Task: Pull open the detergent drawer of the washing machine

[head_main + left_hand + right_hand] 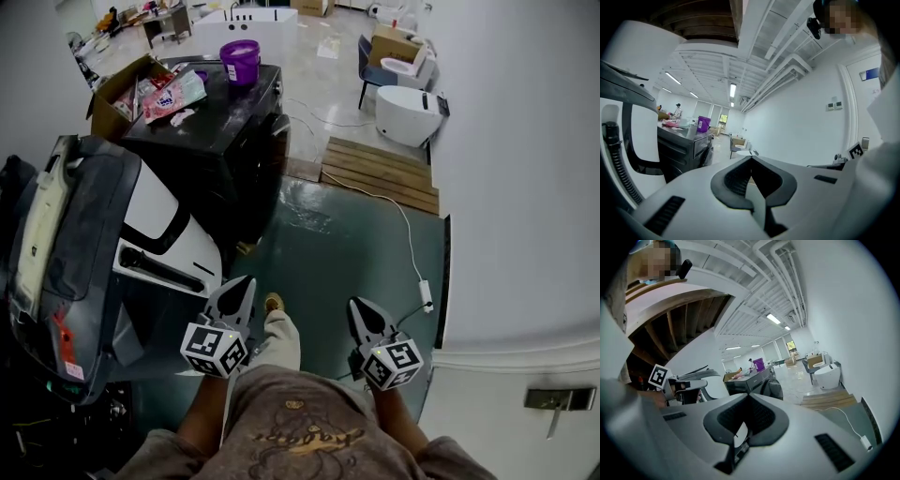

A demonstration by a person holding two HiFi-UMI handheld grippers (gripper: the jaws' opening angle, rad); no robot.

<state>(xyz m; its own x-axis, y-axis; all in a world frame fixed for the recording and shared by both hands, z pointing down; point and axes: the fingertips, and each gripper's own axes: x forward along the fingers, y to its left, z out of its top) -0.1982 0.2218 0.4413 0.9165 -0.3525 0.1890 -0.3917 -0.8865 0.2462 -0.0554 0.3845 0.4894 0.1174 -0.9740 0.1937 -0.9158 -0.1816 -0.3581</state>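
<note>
Shut and empty: left gripper (244, 283) and right gripper (357, 306), jaws pressed together. Square black-and-white markers on cubes (215, 349); shirt print (305, 436) unreadable. Held low at waist, side by side, pointing forward. Dark washing machine (246, 150) well ahead to the left, purple bucket (240, 61) on top.

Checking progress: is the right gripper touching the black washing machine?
Apart. The head view shows green floor between the right gripper and the washing machine.

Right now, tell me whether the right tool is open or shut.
Shut. In the right gripper view the right tool has its jaw tips together, with nothing between them.
</note>
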